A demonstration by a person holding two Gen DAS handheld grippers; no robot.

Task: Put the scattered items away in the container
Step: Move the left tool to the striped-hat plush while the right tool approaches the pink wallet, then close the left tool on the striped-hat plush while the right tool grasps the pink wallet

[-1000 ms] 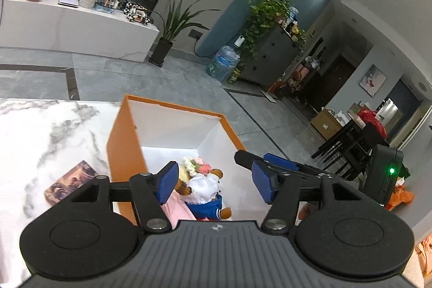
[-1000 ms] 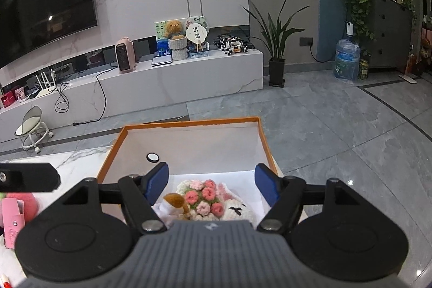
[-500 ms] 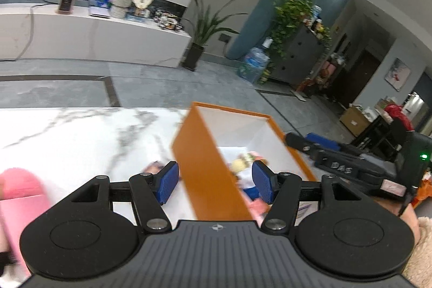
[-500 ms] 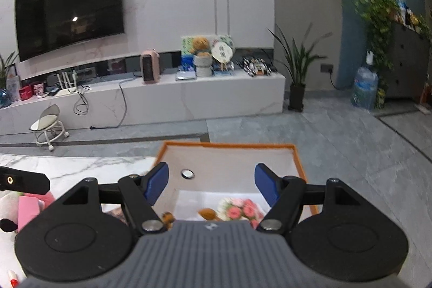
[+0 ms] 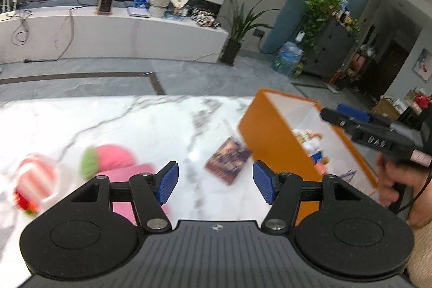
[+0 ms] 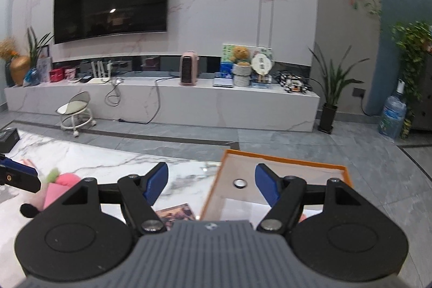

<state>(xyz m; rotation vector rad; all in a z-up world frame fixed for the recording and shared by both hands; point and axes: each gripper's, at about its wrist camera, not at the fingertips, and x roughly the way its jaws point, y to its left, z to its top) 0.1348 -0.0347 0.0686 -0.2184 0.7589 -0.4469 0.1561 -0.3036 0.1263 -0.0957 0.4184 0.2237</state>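
Observation:
An orange box with white inside stands on the marble table at the right; plush toys lie in it. It also shows in the right wrist view. My left gripper is open and empty above the table, left of the box, near a dark picture card. A pink plush item and a red-striped toy lie at the left. My right gripper is open and empty, raised over the box's left wall; it shows in the left wrist view.
The card also shows in the right wrist view, as does the pink plush. A black object sits at the table's far left. Beyond the table's far edge are grey floor and a white TV bench.
My left gripper has swung left, away from over the box, to over the table near the card and pink plush. My right gripper has risen and tilted up above the box.

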